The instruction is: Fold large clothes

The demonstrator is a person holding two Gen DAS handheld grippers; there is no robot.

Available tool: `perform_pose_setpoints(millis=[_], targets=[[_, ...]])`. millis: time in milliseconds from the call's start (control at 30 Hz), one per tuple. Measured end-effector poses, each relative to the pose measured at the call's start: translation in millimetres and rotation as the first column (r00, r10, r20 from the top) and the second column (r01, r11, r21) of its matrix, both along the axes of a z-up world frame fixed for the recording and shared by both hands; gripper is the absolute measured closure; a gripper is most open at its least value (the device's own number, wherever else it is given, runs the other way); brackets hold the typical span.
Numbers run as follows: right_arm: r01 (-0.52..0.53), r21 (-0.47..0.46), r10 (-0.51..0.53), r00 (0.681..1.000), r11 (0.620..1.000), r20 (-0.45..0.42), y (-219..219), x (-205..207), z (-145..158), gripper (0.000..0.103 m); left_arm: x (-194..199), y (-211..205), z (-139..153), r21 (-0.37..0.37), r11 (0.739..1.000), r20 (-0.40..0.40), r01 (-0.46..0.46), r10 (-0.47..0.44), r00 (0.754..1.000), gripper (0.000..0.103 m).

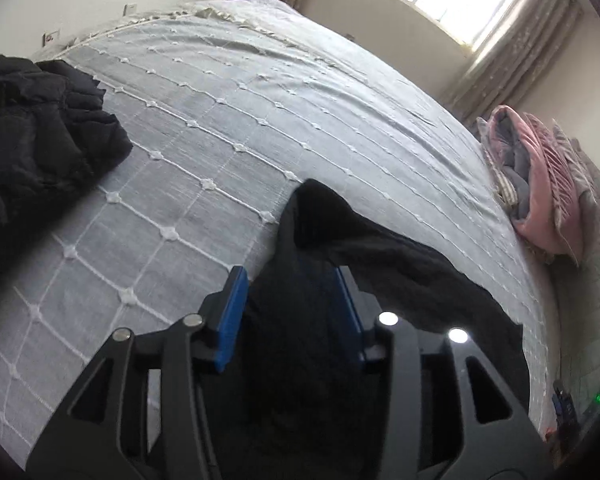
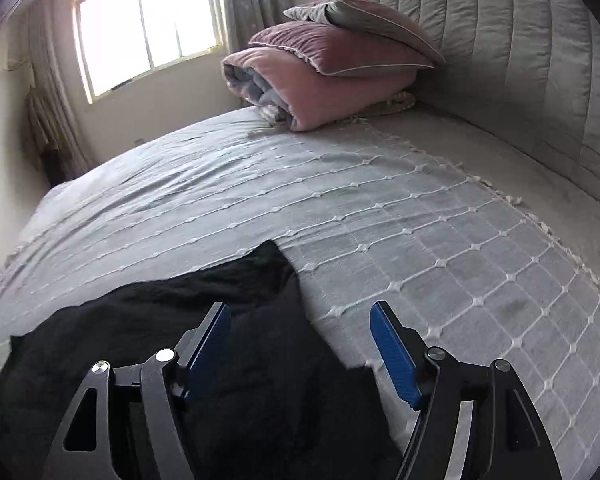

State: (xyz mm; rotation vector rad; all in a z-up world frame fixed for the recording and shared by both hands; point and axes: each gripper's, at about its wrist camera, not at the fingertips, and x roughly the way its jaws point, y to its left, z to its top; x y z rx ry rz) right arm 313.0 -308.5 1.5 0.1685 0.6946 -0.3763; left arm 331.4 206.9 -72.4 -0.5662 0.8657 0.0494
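Large black soft-fabric garment (image 2: 204,320), rumpled, spread flat at near edge. Pointed corner reaching farthest across. Second dark puffy bundle (image 1: 36,128) heaped far left.

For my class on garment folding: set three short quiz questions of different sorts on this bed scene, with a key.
1. True or false: the right gripper clamps the black garment.
2. What lies by the headboard? A) pink folded duvet B) suitcase C) laptop
3. Fill in: a second dark garment lies to the ____ in the left wrist view.

Key: 1 false, jaws stand apart, as do the left gripper's; 2 A, the duvet; 3 left.
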Motion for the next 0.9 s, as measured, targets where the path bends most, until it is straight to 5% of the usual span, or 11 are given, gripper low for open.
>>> perform_pose_setpoints(millis=[167, 267, 400, 533, 600, 767, 900], targets=[[-0.184, 0.025, 0.185, 0.981, 0.983, -0.061, 72, -51, -8, 0.03, -63, -75, 12, 0.056, 0.984, 0.03, 0.169, -0.171, 0.985, 0.056], [-0.203, 0.016, 0.203, 0.974, 0.979, -0.105, 92, -65, -22, 0.03, -78, -114, 5, 0.131, 0.957, 0.0, 0.258, -0.26, 0.966, 0.055], [-0.087, -0.01, 0.086, 0.99, 0.996, -0.112, 61, -92, -47, 0.03, -84, -93, -21, 0.176, 0.975, -0.058, 0.132, -0.124, 0.991, 0.055], [-0.027, 0.007, 0.027, 0.98, 1.0, -0.199, 19, -95, -74, 0.032, -91, -27, -44, 0.015, 0.997, -0.109, -0.071, 0.072, 0.991, 0.057], [-0.03, 0.018, 0.033, 0.978, 0.999, -0.206, 17, -91, -76, 0.032, -92, -14, -50, 0.002, 0.997, -0.118, -0.081, 0.08, 0.99, 0.064], [-0.024, 0.001, 0.024, 0.971, 1.0, -0.239, 15, -76, -88, 0.03, -77, -35, -69, 0.181, 0.983, -0.165, -0.022, 0.053, 0.985, 0.075], [-0.029, -0.007, 0.027, 0.975, 1.0, -0.221, 14, -79, -82, 0.031, -84, -25, -59, 0.131, 0.99, -0.148, -0.057, 0.076, 0.986, 0.075]])
